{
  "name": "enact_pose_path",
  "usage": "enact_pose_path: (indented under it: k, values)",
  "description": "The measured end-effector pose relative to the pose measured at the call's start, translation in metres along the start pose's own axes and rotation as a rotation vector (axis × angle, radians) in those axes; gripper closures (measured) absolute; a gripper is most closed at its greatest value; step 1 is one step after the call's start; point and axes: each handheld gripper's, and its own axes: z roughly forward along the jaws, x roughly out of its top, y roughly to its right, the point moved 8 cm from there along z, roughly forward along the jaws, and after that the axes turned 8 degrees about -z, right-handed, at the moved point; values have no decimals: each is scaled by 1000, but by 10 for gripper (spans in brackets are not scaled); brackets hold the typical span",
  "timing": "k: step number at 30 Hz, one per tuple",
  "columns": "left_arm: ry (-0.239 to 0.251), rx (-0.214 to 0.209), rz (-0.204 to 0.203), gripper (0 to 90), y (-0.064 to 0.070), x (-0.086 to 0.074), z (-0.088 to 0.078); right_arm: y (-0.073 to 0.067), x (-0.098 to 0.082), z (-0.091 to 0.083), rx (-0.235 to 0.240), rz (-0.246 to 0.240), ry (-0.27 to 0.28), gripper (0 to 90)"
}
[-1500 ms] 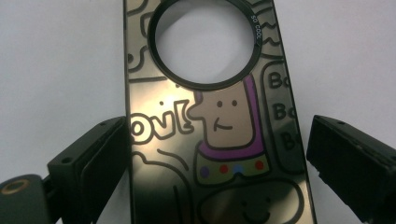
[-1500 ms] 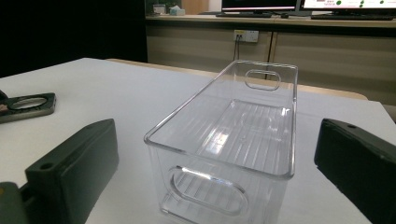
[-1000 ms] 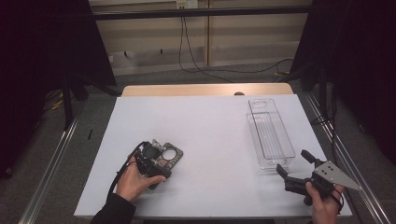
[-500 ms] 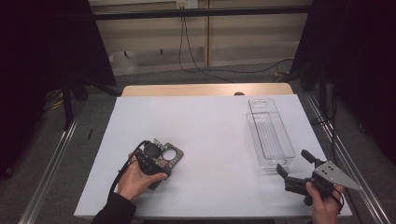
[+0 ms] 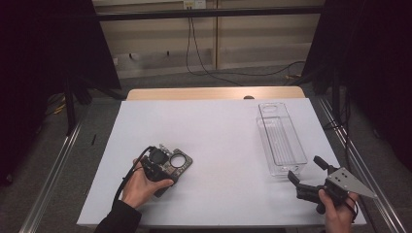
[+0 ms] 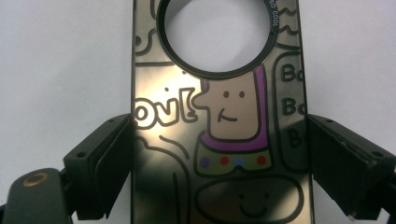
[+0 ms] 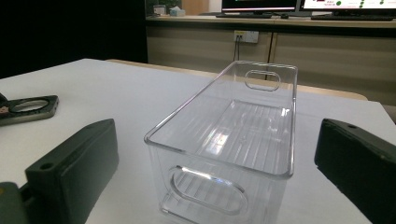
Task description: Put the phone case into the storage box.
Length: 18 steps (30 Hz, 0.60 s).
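A white table (image 5: 218,136) stands on grey carpet, before a beige wall with trailing cables. The left gripper (image 6: 215,154) clamps a glossy phone case (image 6: 219,140) near the table's front left (cartoon figures, letters "Bo", a round camera hole pointing away). The right gripper (image 7: 215,172) is spread open, facing a clear bin (image 7: 233,140) whose long axis runs away from the person.

Cartoon-printed phone case (image 6: 219,140) lies flat, apparently clamped; clear bin (image 5: 281,138) upright.

Left claw (image 6: 219,140) clamped closed; right claw (image 5: 307,169) spread wide.
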Motion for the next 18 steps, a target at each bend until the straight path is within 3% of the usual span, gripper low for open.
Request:
enact_pose_path:
  k: [8,15,18]
  values:
    - [1,-1,0,126,-1,0,-2,0,0,0,1,0,0,0]
    - [44,-33,-64,126,-3,1,-3,0,0,-1,0,0,1,0]
    - [66,-45,-65,125,-5,1,-5,0,0,-1,0,-1,1,0]
